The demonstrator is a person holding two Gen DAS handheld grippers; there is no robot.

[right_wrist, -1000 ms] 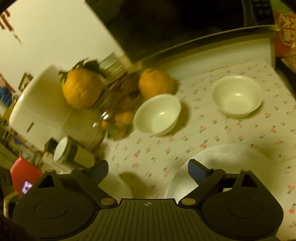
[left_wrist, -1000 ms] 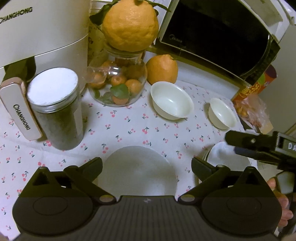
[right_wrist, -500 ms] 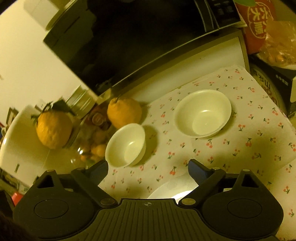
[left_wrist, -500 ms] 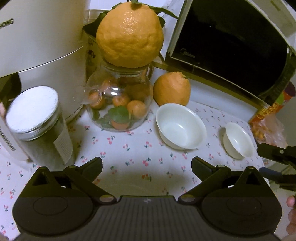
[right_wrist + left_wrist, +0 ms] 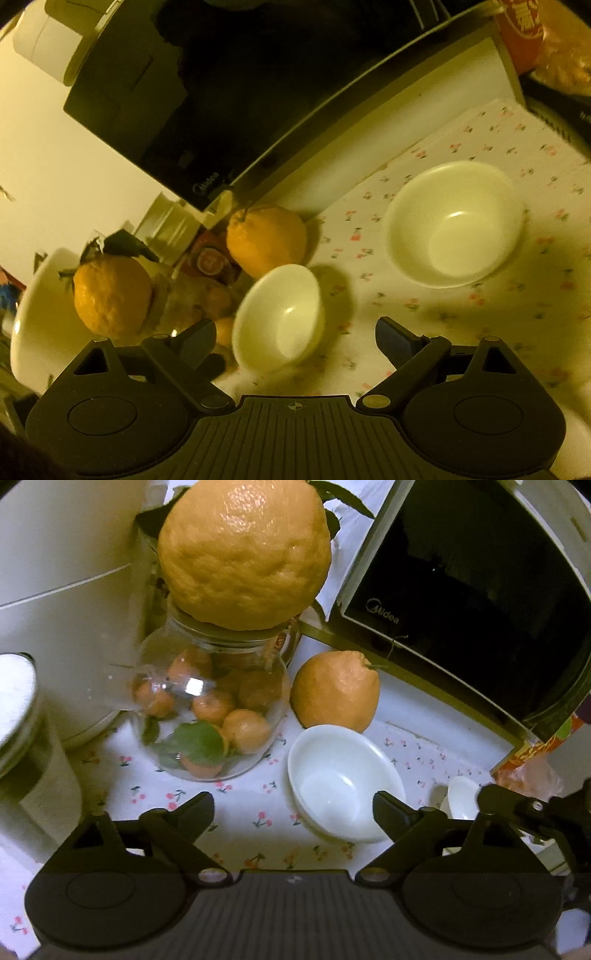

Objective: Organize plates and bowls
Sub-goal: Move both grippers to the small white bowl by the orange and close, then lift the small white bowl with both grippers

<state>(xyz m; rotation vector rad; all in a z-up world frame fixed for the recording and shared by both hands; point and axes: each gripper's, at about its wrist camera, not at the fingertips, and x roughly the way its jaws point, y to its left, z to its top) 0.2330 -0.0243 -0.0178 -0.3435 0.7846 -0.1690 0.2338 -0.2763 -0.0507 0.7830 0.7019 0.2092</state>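
Two white bowls stand on the cherry-print cloth. The larger bowl (image 5: 341, 781) lies just ahead of my left gripper (image 5: 293, 806), whose right finger overlaps its near rim; it also shows in the right wrist view (image 5: 280, 319). The second bowl (image 5: 454, 223) is ahead and right of my right gripper (image 5: 295, 334); the left wrist view shows only part of it (image 5: 461, 797). Both grippers are open and empty. The right gripper's fingers (image 5: 517, 806) reach in at the left wrist view's right edge. No plates are in view.
A glass jar of small oranges (image 5: 208, 716) carries a big citrus fruit (image 5: 245, 550). Another citrus fruit (image 5: 334, 690) stands behind the larger bowl. A black microwave (image 5: 472, 576), a white appliance (image 5: 62, 583), a lidded canister (image 5: 22, 738) and a snack bag (image 5: 532, 764) ring the cloth.
Both grippers moved forward toward the bowls, which now look larger and closer. The plates that lay under the fingers have left both views. Both grippers stayed open.
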